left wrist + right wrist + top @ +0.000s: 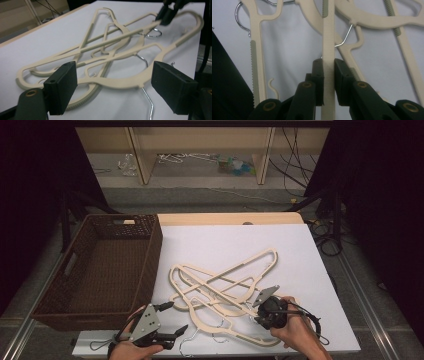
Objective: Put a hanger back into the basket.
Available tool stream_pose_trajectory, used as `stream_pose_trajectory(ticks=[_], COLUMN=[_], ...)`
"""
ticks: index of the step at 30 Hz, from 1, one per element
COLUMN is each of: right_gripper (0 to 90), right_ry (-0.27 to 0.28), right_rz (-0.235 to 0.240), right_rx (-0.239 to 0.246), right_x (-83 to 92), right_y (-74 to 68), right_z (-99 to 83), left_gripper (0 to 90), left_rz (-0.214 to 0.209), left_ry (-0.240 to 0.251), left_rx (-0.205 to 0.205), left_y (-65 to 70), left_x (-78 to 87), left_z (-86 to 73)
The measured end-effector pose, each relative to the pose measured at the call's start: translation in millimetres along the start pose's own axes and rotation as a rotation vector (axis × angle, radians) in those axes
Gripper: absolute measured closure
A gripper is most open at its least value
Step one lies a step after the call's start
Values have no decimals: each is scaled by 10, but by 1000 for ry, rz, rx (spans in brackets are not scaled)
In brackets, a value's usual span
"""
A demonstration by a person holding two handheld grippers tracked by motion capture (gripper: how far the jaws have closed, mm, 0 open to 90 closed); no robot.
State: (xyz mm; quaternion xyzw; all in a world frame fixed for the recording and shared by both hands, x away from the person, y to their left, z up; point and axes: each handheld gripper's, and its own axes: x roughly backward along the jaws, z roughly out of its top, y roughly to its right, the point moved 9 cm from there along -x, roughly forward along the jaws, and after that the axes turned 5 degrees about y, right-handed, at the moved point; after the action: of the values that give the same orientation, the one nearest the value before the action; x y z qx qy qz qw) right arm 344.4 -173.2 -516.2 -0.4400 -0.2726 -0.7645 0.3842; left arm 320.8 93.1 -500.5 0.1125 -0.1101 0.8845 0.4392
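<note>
Left gripper (174,319): sitting nearest the camera at the table's near left edge, held in the person's left hand (131,346); its jaws are standing wide apart with nothing between them, facing the pile of hangers.
Right gripper (256,314): resting in the person's right hand (295,326) at the near right; its jaws are clamping tight on a flat cream bar of one hanger (328,50), seen up close in the right gripper view.
Hangers (225,290): lying tangled and overlapping in a heap on the near half of the white table (215,245), cream plastic with metal hooks (153,32), between and just beyond the two grippers.
Basket (150,265): standing to the left of the hangers, dark brown wicker, its right wall just beside the pile.
Shelf unit (145,155): standing well beyond the table's far edge, on the floor.
</note>
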Motion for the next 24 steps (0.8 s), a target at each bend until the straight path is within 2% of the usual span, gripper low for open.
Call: stream_pose_trajectory(ticks=[1,2,3,4,6,7,8,9,10,12,13,14,17,19,22,24], right_gripper=[800,800,799,799,799,799,799,800,800,799,799,799,800,800,800,800], right_ry=[-2,-2,-13,-13,-27,-41,-41,-51,-51,-56,-56,-62,-64,-71,-68,-69], right_rz=[-4,-4,-3,-3,8,11,11,15,15,23,23,21,28,33,38,35], right_rx=[10,10,22,22,30,40,40,41,41,46,46,50,57,54,55,53], right_x=[28,28,82,82,121,142,142,162,162,178,178,186,193,207,225,251], right_y=[21,21,55,55,88,118,118,137,137,166,166,195,208,206,215,228], right_z=[17,17,53,53,84,108,108,126,126,131,131,125,118,111,114,119], left_gripper=[209,213,220,220,220,223,231,233,233,239,240,243,253,260,264,269], left_rz=[-14,-14,-26,-26,-28,-39,-39,-43,-43,-50,-50,-52,-45,-33,-41,-45], left_ry=[-45,-45,-92,-92,-128,-146,-146,-165,-165,-201,-201,-228,-243,-270,-281,-286], left_rx=[-50,-50,-98,-98,-118,-141,-141,-176,-176,-226,-226,-263,-279,-331,-345,-378], left_y=[9,9,28,28,17,18,18,20,20,20,20,15,12,-21,-3,18], left_x=[-80,-80,-169,-169,-243,-309,-309,-352,-352,-388,-388,-415,-448,-476,-531,-580], left_z=[-66,-66,-148,-148,-204,-235,-235,-252,-252,-283,-283,-310,-328,-340,-353,-351])
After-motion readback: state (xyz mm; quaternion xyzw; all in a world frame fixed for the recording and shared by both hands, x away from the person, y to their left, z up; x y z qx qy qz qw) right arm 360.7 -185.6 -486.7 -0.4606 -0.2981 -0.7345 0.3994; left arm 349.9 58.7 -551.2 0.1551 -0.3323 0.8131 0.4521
